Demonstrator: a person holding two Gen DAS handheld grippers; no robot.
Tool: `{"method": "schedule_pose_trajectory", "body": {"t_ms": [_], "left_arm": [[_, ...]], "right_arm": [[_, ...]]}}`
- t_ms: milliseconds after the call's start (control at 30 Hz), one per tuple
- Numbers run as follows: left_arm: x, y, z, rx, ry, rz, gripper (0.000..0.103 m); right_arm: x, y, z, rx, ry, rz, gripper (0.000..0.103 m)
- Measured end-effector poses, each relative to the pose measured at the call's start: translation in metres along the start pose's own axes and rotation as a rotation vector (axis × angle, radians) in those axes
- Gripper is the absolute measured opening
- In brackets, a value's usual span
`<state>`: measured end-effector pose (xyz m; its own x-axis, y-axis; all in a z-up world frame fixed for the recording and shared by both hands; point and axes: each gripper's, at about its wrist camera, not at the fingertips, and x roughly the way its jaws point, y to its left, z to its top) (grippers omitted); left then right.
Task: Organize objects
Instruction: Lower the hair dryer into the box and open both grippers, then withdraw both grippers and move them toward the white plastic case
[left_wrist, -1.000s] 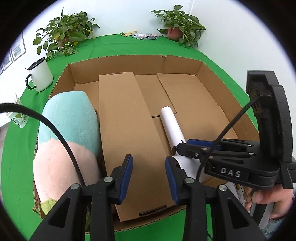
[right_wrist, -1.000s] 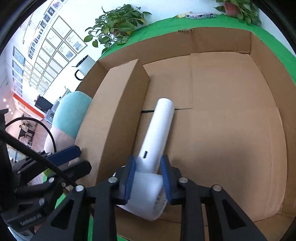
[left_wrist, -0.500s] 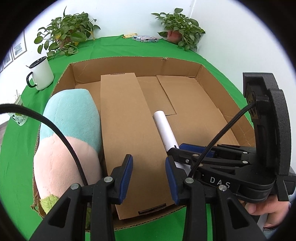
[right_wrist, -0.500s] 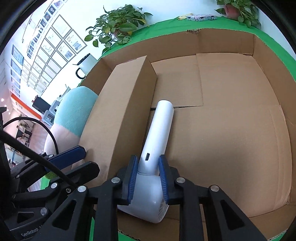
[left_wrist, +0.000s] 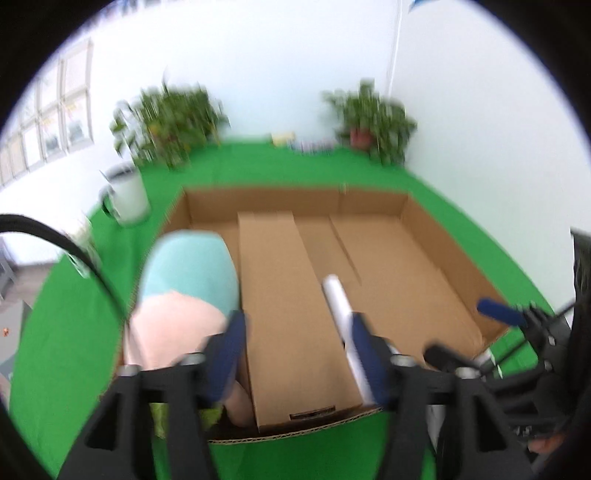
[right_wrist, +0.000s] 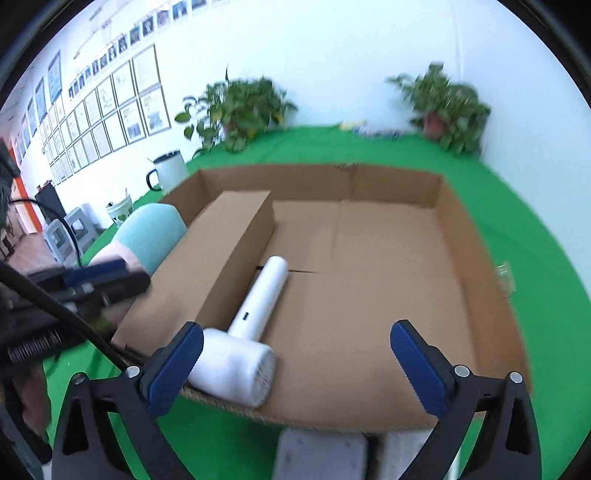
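Right gripper (right_wrist: 295, 363) now off hair dryer (right_wrist: 255, 325), jaws opening.

Both hand-held grippers' jaws are opening, holding nothing.

- I am seeing a plain brown cardboard box (right_wrist: 454, 229) with a brown divider (right_wrist: 221, 254).
- A white hair dryer (right_wrist: 255, 321) is lying in it.
- A plush toy (left_wrist: 184, 295) is showing teal over pale pink.
- My fingers are wearing blue pads (right_wrist: 417, 373) on black frames.
- A green cloth (right_wrist: 535, 206) is covering the table.
- A white mug (right_wrist: 170, 170) is showing a black handle.
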<state>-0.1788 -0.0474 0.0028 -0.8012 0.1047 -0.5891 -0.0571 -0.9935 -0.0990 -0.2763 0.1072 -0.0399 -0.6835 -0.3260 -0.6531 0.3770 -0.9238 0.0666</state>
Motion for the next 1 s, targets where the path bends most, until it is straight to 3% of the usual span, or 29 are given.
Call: {"method": "schedule_pose_trajectory", "body": {"t_ms": [33, 133, 400, 467, 500, 533, 567, 600, 633, 700, 767, 800, 833, 900, 1000], "left_arm": [[-0.011, -0.002, -0.004, 0.002, -0.066, 0.017, 0.085], [-0.034, -0.011, -0.013, 0.027, -0.176, 0.082, 0.085], [-0.048, -0.021, -0.028, 0.028, -0.178, 0.121, 0.085], [-0.051, -0.022, -0.032, 0.023, -0.179, 0.132, 0.084], [-0.053, -0.022, -0.035, 0.017, -0.185, 0.141, 0.083], [-0.056, -0.019, -0.037, 0.011, -0.192, 0.145, 0.076], [-0.058, -0.018, -0.038, 0.004, -0.194, 0.147, 0.066], [-0.059, -0.018, -0.039, 0.002, -0.183, 0.148, 0.035], [-0.057, -0.017, -0.038, 0.005, -0.160, 0.151, 0.011], [-0.055, -0.020, -0.040, 0.037, -0.133, 0.166, 0.008], [-0.057, -0.023, -0.042, 0.047, -0.141, 0.164, 0.009], [-0.057, -0.023, -0.042, 0.041, -0.142, 0.163, 0.020], [-0.058, -0.023, -0.042, 0.034, -0.144, 0.165, 0.053], [-0.063, -0.022, -0.043, 0.019, -0.178, 0.172, 0.092], [-0.066, -0.023, -0.043, 0.018, -0.187, 0.166, 0.092]], "right_arm": [[-0.009, 0.000, -0.006, -0.011, -0.016, -0.005, 0.102], [-0.035, 0.003, -0.020, -0.040, -0.065, -0.028, 0.102], [-0.080, 0.006, -0.050, -0.054, -0.146, 0.001, 0.101], [-0.085, 0.006, -0.055, -0.064, -0.149, 0.011, 0.086], [-0.086, 0.006, -0.056, -0.067, -0.146, 0.001, 0.056], [-0.086, 0.006, -0.057, -0.071, -0.129, -0.034, 0.023], [-0.084, 0.006, -0.056, -0.073, -0.112, -0.059, 0.013], [-0.083, 0.004, -0.057, -0.066, -0.099, -0.062, 0.011], [-0.083, 0.001, -0.058, -0.054, -0.091, -0.051, 0.011], [-0.086, -0.002, -0.060, -0.041, -0.091, -0.055, 0.012], [-0.088, -0.003, -0.061, -0.035, -0.093, -0.060, 0.037], [-0.088, -0.004, -0.062, -0.033, -0.100, -0.056, 0.077], [-0.090, -0.005, -0.063, -0.029, -0.118, -0.045, 0.099], [-0.097, -0.005, -0.066, -0.027, -0.152, -0.026, 0.099], [-0.098, -0.005, -0.068, -0.036, -0.145, -0.023, 0.101]]}}
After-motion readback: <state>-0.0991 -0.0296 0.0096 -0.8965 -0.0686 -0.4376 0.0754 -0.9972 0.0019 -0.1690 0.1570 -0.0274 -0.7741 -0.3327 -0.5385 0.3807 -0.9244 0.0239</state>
